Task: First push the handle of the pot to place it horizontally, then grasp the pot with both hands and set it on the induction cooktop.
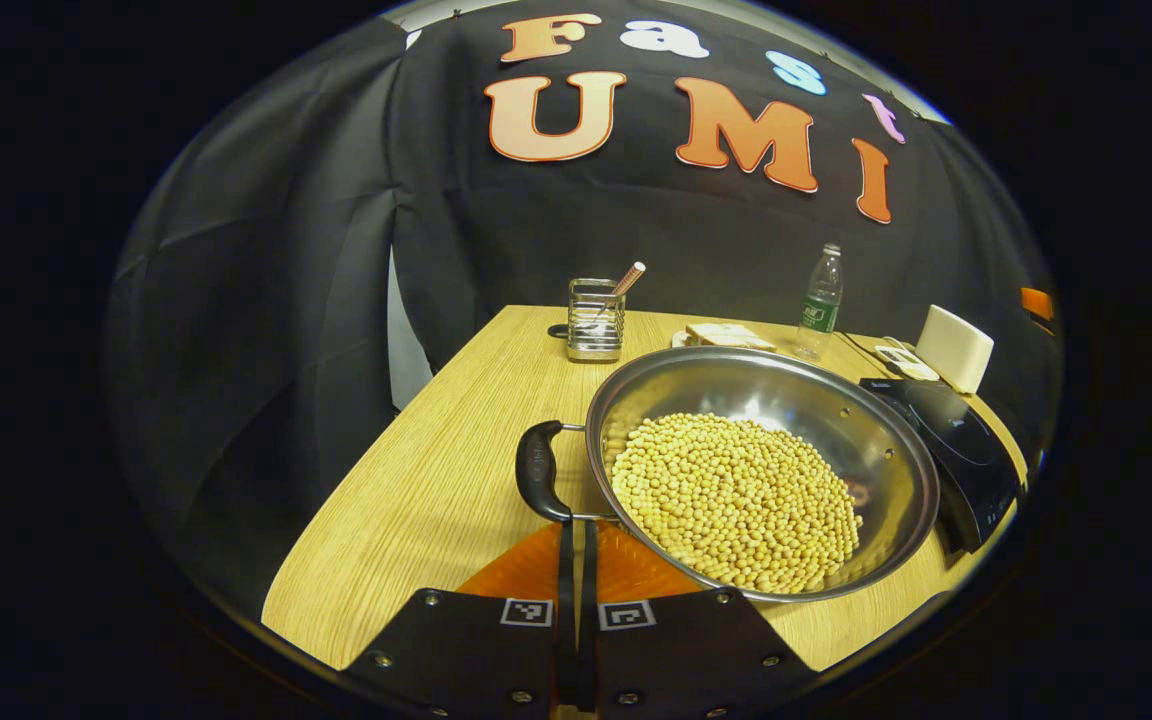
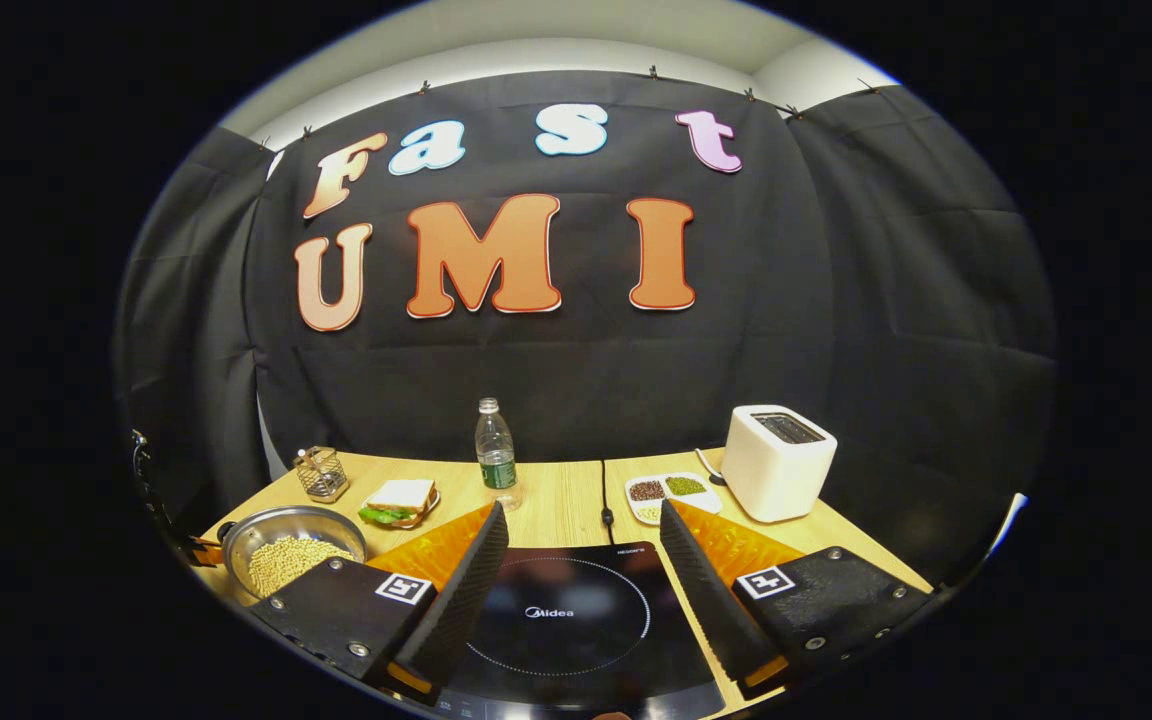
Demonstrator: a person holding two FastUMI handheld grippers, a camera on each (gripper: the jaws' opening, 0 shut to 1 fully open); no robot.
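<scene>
Left gripper view first: the left gripper [image 1: 576, 540] has its two fingers pressed flat together with nothing between them, tips just under the near end of the pot's black handle [image 1: 539, 470]. Whether they touch it, I cannot tell. Ahead and to the right of those tips sits the pot [image 1: 871, 440], a wide steel pan heaped with soybeans [image 1: 736, 500], resting on the wooden table [image 1: 416, 500]. Beyond the pot's far right rim lies the induction cooktop [image 1: 966, 450], its edge just beside the pan. Further ahead stand a wire holder [image 1: 595, 320] and a water bottle [image 1: 820, 300].

Over to the right gripper view: the right gripper [image 2: 584, 535] is spread wide, fingers well apart, hanging over the induction cooktop [image 2: 576, 620] with the dark glass showing between them. Off to its left sits the pot [image 2: 293, 545], beans inside. Ahead of the fingers are a sandwich [image 2: 398, 500], the water bottle [image 2: 496, 455], a small tray of beans [image 2: 671, 492], and to the right a white toaster [image 2: 776, 465].
</scene>
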